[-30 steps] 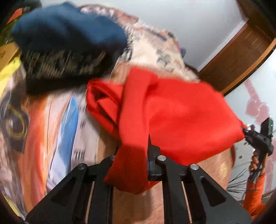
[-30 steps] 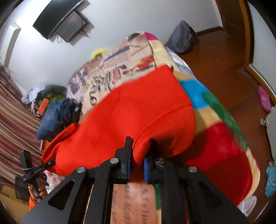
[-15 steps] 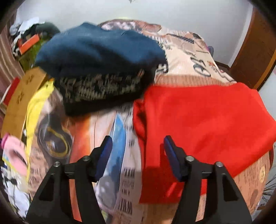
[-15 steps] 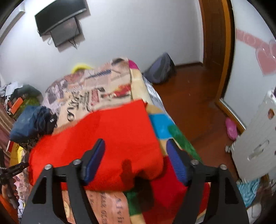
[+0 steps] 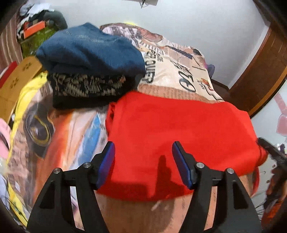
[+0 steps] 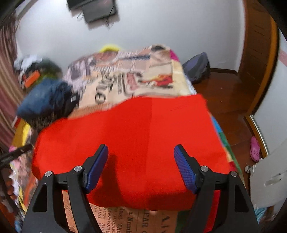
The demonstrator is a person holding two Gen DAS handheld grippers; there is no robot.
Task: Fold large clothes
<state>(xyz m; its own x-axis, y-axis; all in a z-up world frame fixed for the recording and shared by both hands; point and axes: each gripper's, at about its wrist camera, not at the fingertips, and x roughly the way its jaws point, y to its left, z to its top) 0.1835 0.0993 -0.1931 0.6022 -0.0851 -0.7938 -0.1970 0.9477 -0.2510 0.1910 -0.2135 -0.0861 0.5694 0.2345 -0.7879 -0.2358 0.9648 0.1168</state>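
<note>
My left gripper (image 5: 142, 162) wears matt black plastic, bright metal screws and ribbed blue pads (image 5: 105, 161). Mid-frame the red garment (image 5: 179, 129) is soft matt cloth. At upper left sits a blue knit (image 5: 91, 52); the floor (image 6: 227, 95), at right in the other view, is glossy wood.

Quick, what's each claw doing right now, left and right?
Left claw: open, holding nothing, over the red garment.
Right claw: open, holding nothing, over the same garment.

Bedspread (image 6: 125, 75) print motion-blurred, red garment (image 5: 179, 129) covering its middle, wall screen (image 6: 96, 9) cut off
</note>
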